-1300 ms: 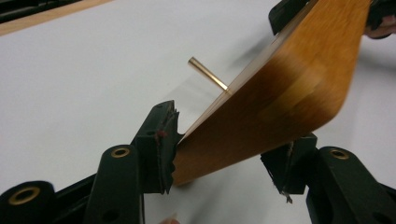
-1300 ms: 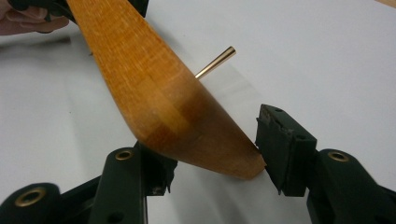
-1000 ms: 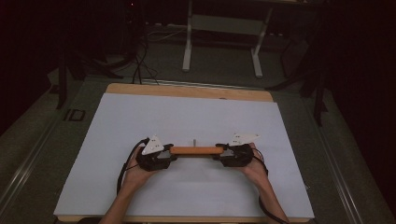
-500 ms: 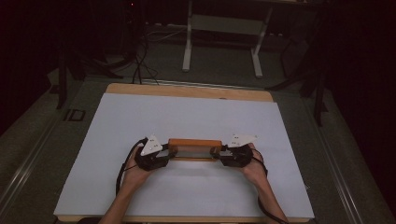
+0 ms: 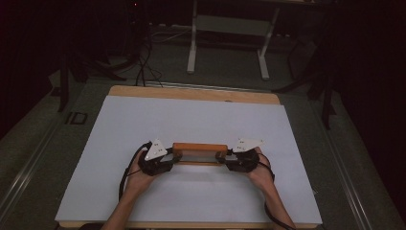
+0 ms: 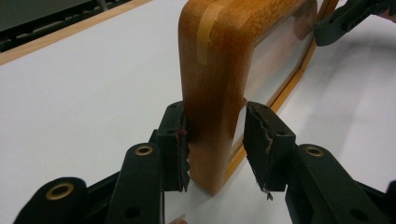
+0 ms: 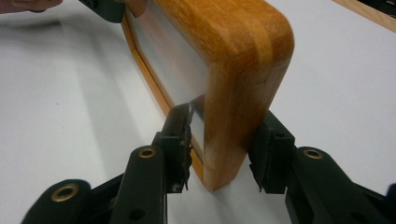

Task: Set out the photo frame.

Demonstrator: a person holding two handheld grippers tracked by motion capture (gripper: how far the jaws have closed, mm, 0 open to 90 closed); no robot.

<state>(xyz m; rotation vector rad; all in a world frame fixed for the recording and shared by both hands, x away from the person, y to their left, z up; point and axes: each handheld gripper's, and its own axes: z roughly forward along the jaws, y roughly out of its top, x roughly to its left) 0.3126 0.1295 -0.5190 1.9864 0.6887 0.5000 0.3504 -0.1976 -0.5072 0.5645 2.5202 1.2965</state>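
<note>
A wooden frame (image 5: 199, 148) stands on edge near the front middle of the white table top (image 5: 191, 120), held between two hand-held grippers. It is an orange-brown wooden box-like frame with rounded corners and a pale, glassy panel (image 7: 175, 56) set into one face; what lies behind that panel I cannot make out. The left gripper (image 5: 165, 162) meets the frame's left end. In the left gripper view its jaws have just been closing around that end: one pad (image 6: 180, 144) lies against the wood, while the other pad (image 6: 259, 144) stands a little off the panel side, so I cannot tell whether it truly pinches. The right gripper (image 5: 229, 160) takes the right end; its jaws have also just been closing, and in the right gripper view one pad (image 7: 182, 135) sits on the panel side and the other is tucked behind the wooden back, apparently clamping the frame. The person's hands (image 5: 139, 177) hold both tools from the near edge. On the floor left of the table, pale letters (image 5: 75, 118) read roughly "ID".
</note>
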